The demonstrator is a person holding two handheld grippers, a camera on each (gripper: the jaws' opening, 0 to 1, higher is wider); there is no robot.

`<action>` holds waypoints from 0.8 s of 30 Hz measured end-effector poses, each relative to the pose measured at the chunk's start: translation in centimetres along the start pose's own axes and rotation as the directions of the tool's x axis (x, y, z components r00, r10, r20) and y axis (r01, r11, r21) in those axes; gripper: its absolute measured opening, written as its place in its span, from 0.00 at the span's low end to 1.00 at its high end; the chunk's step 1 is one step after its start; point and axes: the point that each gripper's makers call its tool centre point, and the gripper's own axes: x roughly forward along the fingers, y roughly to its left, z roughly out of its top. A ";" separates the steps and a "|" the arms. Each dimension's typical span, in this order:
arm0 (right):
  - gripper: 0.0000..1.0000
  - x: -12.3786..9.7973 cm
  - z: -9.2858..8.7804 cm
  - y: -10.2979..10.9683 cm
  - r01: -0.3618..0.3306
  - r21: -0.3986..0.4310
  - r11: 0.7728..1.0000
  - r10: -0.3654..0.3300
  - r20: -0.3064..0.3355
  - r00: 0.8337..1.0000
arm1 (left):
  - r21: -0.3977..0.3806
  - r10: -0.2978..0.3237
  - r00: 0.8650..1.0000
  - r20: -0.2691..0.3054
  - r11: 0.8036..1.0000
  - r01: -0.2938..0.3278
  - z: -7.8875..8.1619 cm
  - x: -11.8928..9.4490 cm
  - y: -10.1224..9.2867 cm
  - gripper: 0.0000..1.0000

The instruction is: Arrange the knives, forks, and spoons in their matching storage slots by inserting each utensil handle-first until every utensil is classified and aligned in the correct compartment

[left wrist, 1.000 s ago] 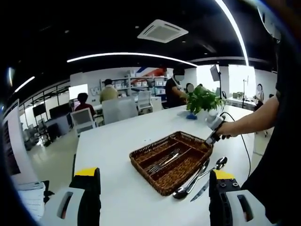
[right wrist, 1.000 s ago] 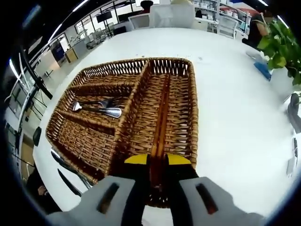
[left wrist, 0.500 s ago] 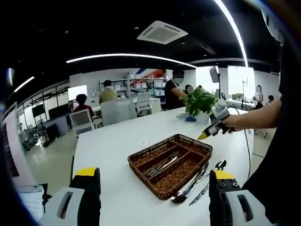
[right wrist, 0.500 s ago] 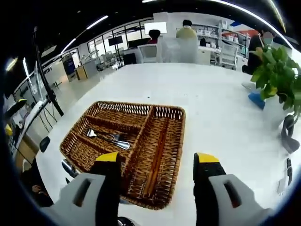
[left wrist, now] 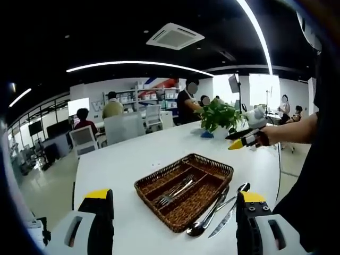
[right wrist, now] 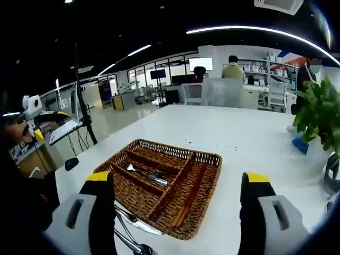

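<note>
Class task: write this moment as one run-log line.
left tongs: open, empty | right tongs: open, empty | brown wicker cutlery tray: holds forks | spoons: on white table beside tray

Forks [left wrist: 175, 190] lie in the basket [left wrist: 154, 179]; spoons [left wrist: 212, 213] lie beside it.

Right hand-held gripper [right wrist: 178, 183]: a second ago its yellow-tipped jaws were nearly closed, low over the near rim of the brown woven wicker tray [right wrist: 162, 183]. Half a second ago they had spread wide and pulled back. Now they stand wide apart, raised further and well clear of the tray, holding nothing. In the left gripper view the same right hand-held gripper [left wrist: 240, 141] has gone from touching the tray's far corner to hanging in the air above the white surface [left wrist: 133, 154], near the green potted plant [left wrist: 218, 114]. Tray now reads smaller in the right gripper view, since that camera backed off.
</note>
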 end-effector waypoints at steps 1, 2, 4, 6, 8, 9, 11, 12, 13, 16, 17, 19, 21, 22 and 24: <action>0.99 -0.5 0.2 0.1 0.002 -0.006 1.000 -0.002 0.004 1.000 | -0.050 -0.012 1.000 0.016 0.999 0.012 0.0 0.2 -0.1 1.00; 0.99 -1.3 0.2 0.1 0.011 -0.016 1.000 -0.011 -0.007 1.000 | -0.090 -0.009 0.999 0.033 0.996 0.012 0.1 0.4 0.1 1.00; 0.99 -2.5 0.2 -0.1 0.029 -0.041 0.999 -0.030 -0.022 0.999 | -0.093 0.013 0.999 0.040 0.996 -0.010 0.0 0.6 0.7 1.00; 0.99 -4.0 0.6 0.2 0.026 -0.040 0.999 -0.026 -0.016 1.000 | -0.072 0.019 1.000 0.020 0.997 -0.017 -0.1 0.7 0.1 1.00; 0.99 -5.0 0.7 0.3 0.019 -0.047 0.999 -0.020 -0.013 1.000 | -0.003 0.027 0.999 -0.028 1.000 -0.027 -0.9 0.4 0.4 1.00; 0.99 -5.6 0.7 0.3 0.019 -0.051 0.999 -0.020 -0.017 1.000 | 0.027 0.035 0.998 -0.050 0.999 -0.034 -1.0 0.4 0.0 1.00; 0.99 -6.4 0.5 0.3 0.014 -0.054 0.998 -0.016 -0.029 0.999 | 0.006 0.029 0.999 -0.033 1.000 -0.029 -0.5 0.4 -0.8 1.00; 0.99 -6.6 0.3 0.3 0.012 -0.058 0.998 -0.014 -0.033 0.999 | -0.001 0.028 0.999 -0.030 1.000 -0.028 -0.4 0.4 -1.0 1.00; 0.99 -6.8 0.2 0.4 0.006 -0.065 0.998 -0.008 -0.037 0.999 | -0.001 0.028 0.999 -0.030 1.000 -0.028 -0.2 0.4 -1.4 1.00; 0.99 -7.3 0.1 -0.1 0.034 -0.121 0.992 -0.037 -0.027 0.999 | 0.005 0.020 0.999 -0.038 1.000 -0.020 0.3 0.6 -2.5 1.00; 0.99 -7.4 0.1 0.0 0.024 -0.113 0.993 -0.027 -0.027 0.999 | 0.011 0.020 0.999 -0.046 1.000 -0.019 0.5 0.7 -2.8 1.00; 0.99 -7.5 0.1 0.1 0.013 -0.100 0.995 -0.015 -0.028 0.999 | 0.015 0.007 0.999 -0.051 1.000 -0.006 1.0 0.8 -3.3 1.00; 0.99 -7.6 0.1 0.2 0.006 -0.106 0.994 -0.009 -0.025 1.000 | 0.040 -0.009 0.997 -0.075 0.999 0.012 1.3 1.1 -3.9 1.00; 0.99 -7.9 0.1 0.3 0.001 -0.104 0.995 -0.003 -0.020 1.000 | 0.057 -0.016 0.996 -0.088 0.998 0.021 1.6 1.4 -4.2 1.00; 0.99 -8.1 -0.2 0.3 -0.003 -0.082 0.997 0.002 -0.017 1.000 | 0.076 -0.018 0.993 -0.115 0.997 0.026 1.9 1.8 -4.4 1.00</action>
